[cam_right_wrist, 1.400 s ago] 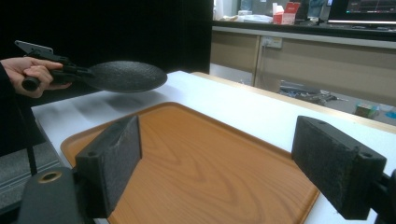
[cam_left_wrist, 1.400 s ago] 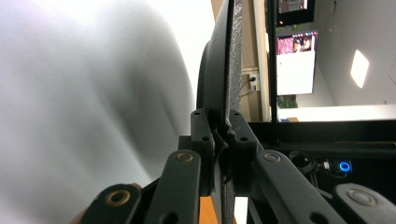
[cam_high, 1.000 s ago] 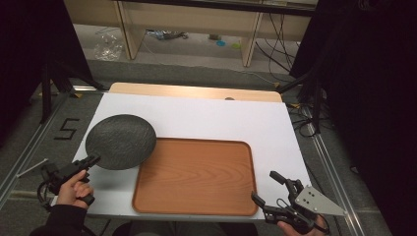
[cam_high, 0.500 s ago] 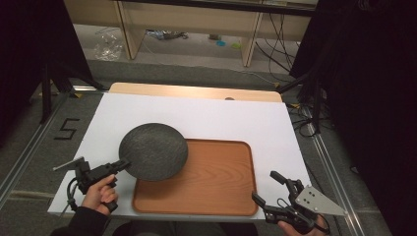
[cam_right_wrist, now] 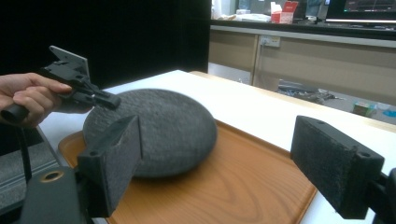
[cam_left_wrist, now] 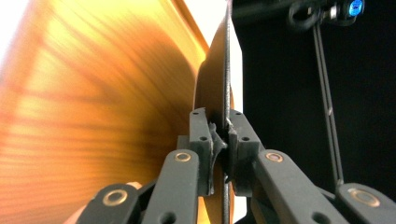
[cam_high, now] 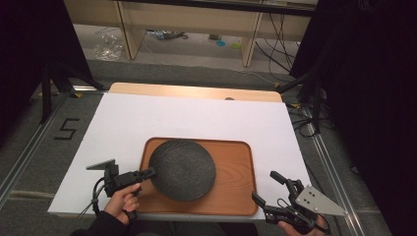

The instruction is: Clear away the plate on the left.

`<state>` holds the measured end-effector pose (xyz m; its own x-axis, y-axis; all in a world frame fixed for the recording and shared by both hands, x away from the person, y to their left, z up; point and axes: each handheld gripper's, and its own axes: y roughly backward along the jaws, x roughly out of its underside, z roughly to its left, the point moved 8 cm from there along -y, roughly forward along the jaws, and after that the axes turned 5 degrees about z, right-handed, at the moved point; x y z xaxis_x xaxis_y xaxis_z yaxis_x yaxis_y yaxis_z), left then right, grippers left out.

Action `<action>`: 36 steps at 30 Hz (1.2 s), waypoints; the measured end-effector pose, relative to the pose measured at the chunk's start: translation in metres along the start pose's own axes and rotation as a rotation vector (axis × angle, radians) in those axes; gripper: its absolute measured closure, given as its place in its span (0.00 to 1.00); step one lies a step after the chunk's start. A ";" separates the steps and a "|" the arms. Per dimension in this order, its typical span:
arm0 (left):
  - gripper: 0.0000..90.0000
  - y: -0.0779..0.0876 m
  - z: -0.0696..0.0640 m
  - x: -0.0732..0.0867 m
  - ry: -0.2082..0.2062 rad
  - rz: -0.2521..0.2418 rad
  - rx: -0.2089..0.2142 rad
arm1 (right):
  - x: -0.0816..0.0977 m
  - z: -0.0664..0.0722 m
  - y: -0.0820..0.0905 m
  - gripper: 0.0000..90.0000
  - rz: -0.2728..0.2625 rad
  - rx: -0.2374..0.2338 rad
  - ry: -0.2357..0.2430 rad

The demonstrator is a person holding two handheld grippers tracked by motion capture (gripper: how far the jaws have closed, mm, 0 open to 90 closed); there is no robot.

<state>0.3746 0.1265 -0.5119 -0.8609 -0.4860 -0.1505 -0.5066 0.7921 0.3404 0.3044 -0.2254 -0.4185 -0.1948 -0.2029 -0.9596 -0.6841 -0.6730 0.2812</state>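
left gripper (cam_high: 147,172), clamped on the plate (cam_high: 182,168) rim, has carried it from the table (cam_high: 123,123) over my tray (cam_high: 231,191), ready to lower.

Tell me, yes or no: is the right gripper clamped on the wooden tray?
No. The right gripper sits open off the wooden tray's near right corner, its pads apart with nothing between them.

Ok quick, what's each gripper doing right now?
Left gripper: closed on the rim of the dark plate, over the wooden tray.
Right gripper: open, holding nothing.
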 end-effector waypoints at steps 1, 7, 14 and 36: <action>0.91 -0.003 -0.001 0.002 -0.003 0.005 0.009 | 0.000 0.000 0.000 0.20 -0.002 0.005 0.001; 0.92 -0.021 -0.002 0.017 -0.030 0.070 -0.013 | -0.001 0.000 0.000 0.20 -0.016 0.005 0.000; 0.94 -0.024 -0.001 0.020 -0.049 0.081 -0.036 | -0.002 0.000 0.000 0.20 -0.028 -0.007 0.001; 0.91 -0.028 0.014 0.029 -0.170 0.165 -0.181 | 0.001 0.000 0.000 0.20 0.005 -0.003 -0.002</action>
<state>0.3633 0.0959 -0.5386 -0.9342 -0.2752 -0.2271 -0.3556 0.7690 0.5312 0.3041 -0.2252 -0.4194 -0.1994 -0.2051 -0.9582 -0.6810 -0.6741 0.2860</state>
